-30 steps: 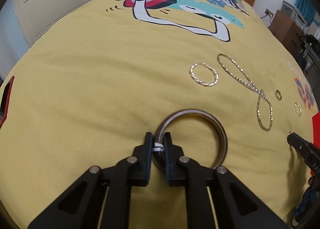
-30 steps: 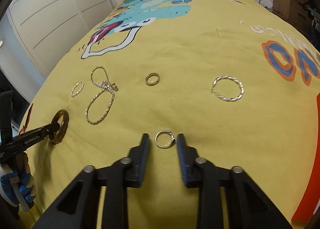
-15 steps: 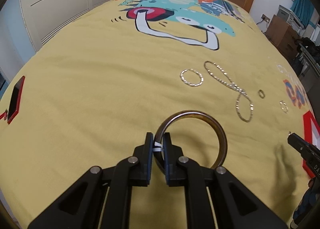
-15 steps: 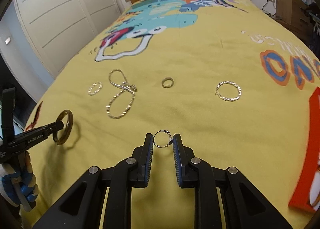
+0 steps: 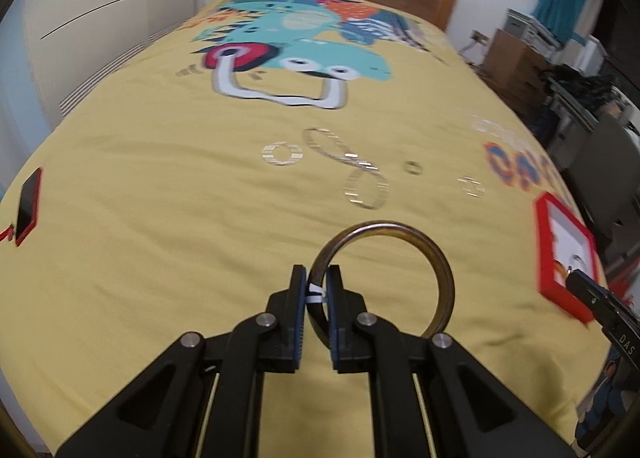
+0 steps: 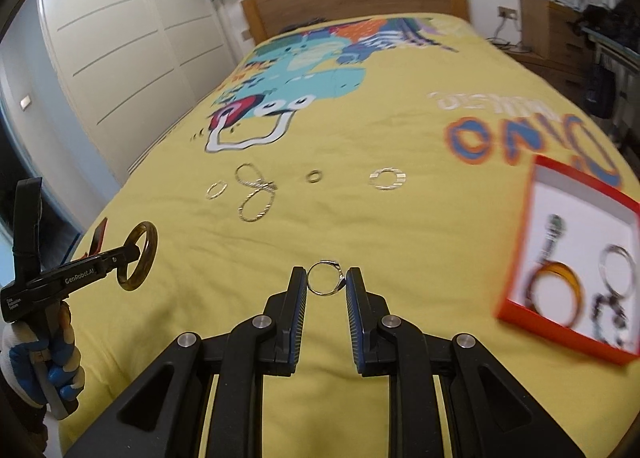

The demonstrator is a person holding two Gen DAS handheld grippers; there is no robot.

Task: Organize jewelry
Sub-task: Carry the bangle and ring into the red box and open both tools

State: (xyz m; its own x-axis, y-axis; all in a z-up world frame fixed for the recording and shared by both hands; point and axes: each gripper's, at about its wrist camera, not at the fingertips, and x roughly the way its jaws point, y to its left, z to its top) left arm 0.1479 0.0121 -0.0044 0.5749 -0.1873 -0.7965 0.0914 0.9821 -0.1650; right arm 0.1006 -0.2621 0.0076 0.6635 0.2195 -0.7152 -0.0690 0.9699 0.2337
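Both grippers have risen off the yellow bedspread (image 5: 160,218): the left gripper (image 5: 316,290) pinches the stiff, probably slippery brown bangle (image 5: 440,278) by its rim, the right gripper (image 6: 326,282) clamps the light silver ring (image 6: 320,288), near the red box (image 6: 516,234).

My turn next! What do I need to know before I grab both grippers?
Left gripper: shut on the brown bangle, lifted off the bed.
Right gripper: shut on a small silver ring, also lifted.
Red box, to the right on the yellow bedspread, already holds several pieces.
Left on the bed: two silver hoops, a chain, a small ring.
Next, probably: drop both into the box.
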